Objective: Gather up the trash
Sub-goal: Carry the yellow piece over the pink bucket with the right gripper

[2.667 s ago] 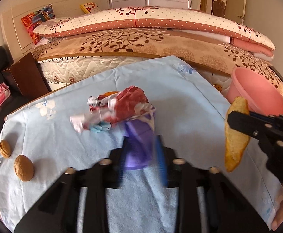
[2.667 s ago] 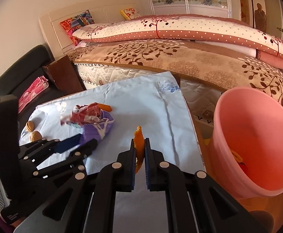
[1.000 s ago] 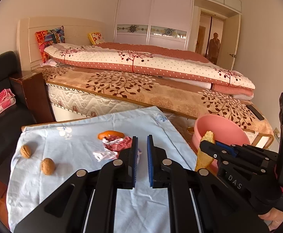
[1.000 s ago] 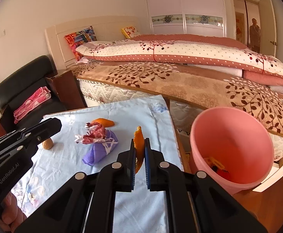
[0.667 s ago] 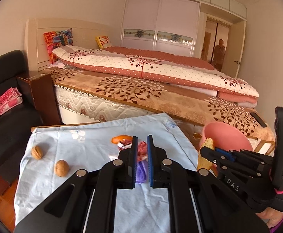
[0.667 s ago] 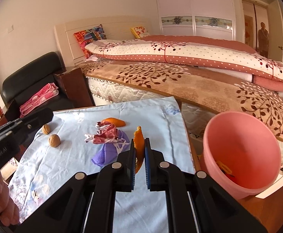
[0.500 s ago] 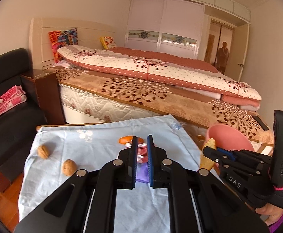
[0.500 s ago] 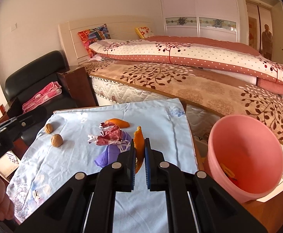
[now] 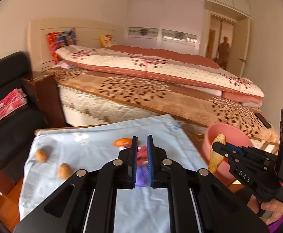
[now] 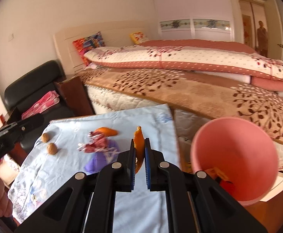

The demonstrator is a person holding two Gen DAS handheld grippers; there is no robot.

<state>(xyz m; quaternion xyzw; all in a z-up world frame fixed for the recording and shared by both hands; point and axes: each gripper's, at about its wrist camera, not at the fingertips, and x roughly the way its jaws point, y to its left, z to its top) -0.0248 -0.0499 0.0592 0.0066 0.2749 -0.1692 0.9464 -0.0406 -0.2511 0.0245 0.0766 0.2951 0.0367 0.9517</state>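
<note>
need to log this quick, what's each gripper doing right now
left gripper: closed, nothing between its pads.
right gripper: closed on the orange peel, held beside the pink bin.

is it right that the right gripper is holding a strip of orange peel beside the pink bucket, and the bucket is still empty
Not quite. The right gripper is shut on the orange peel beside the pink bucket, but the bucket is not empty: the right wrist view shows orange and yellow scraps already lying at its bottom.
</note>
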